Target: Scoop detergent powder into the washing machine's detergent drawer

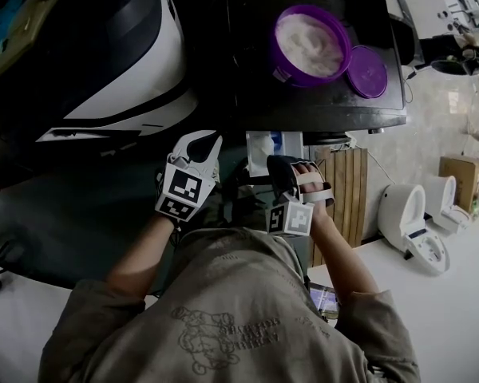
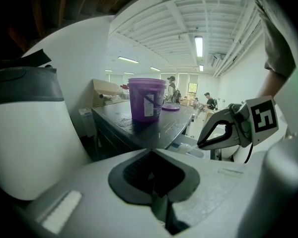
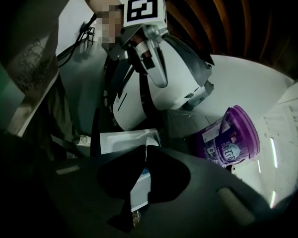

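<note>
Right gripper view: right tool (image 3: pixel 145 148) seemingly pinches scoop (image 3: pixel 151 142).

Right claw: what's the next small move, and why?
Likely roll the right claw to tip out its scoop. The claw is shut on the scoop, right above the open drawer. Whether the scoop holds any powder can't be seen.
</note>
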A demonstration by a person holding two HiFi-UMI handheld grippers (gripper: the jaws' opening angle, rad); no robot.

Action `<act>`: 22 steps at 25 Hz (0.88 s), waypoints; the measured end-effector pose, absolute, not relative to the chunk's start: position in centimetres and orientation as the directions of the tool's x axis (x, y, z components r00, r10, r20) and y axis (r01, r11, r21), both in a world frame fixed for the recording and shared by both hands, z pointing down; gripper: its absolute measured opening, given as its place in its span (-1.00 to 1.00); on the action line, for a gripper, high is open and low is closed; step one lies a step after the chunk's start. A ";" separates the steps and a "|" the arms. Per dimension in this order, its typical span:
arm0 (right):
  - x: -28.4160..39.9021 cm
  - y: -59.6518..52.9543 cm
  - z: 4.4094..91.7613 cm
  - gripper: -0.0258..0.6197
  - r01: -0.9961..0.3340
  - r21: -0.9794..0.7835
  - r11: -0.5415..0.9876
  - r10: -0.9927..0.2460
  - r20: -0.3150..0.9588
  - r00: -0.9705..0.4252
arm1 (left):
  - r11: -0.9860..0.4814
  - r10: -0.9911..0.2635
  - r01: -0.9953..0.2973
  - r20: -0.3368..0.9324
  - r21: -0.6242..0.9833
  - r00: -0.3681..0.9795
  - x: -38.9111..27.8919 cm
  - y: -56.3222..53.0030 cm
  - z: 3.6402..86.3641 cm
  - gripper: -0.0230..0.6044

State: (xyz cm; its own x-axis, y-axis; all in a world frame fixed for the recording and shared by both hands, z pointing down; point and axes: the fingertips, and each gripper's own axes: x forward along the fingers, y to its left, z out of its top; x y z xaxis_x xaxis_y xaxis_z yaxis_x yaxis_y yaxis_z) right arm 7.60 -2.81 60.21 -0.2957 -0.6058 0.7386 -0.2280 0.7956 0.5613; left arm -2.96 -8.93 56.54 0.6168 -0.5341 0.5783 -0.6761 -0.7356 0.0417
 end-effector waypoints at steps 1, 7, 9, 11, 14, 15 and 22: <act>7.7 -2.8 60.4 -0.81 -0.223 0.559 0.798 -0.602 0.744 -0.290 | -0.736 -0.533 -0.676 0.579 0.041 0.616 -3.0 -8.9 56.6 -0.93; 8.0 -2.4 61.0 -0.81 -0.222 0.551 0.804 -0.594 0.754 -0.282 | -0.738 -0.530 -0.674 0.583 0.040 0.615 -3.1 -8.7 56.7 -0.93; 7.9 -2.2 61.2 -0.81 -0.226 0.547 0.806 -0.592 0.755 -0.282 | -0.739 -0.529 -0.673 0.585 0.039 0.615 -3.1 -8.6 56.7 -0.93; 7.8 -2.2 61.2 -0.81 -0.227 0.535 0.814 -0.581 0.762 -0.285 | -0.740 -0.528 -0.671 0.585 0.037 0.615 -3.1 -8.6 56.7 -0.93; 7.5 -2.3 60.8 -0.81 -0.231 0.518 0.824 -0.566 0.771 -0.292 | -0.741 -0.529 -0.671 0.585 0.034 0.614 -3.1 -8.5 56.6 -0.93; 7.5 -2.3 60.7 -0.81 -0.235 0.515 0.825 -0.565 0.771 -0.294 | -0.741 -0.530 -0.671 0.585 0.033 0.614 -3.2 -8.5 56.6 -0.93; 8.3 -2.7 60.8 -0.81 -0.400 0.423 0.813 -0.556 0.768 -0.319 | -0.741 -0.534 -0.671 0.583 0.025 0.612 -3.2 -8.5 56.2 -0.93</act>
State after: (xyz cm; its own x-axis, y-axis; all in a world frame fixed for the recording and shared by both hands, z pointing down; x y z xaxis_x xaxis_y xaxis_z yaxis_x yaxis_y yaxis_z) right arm 8.35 -2.69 60.84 -0.3191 -0.5560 0.7675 -0.3996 0.8133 0.4230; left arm -3.19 -8.52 56.16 0.6117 -0.5345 0.5833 -0.6710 -0.7410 0.0247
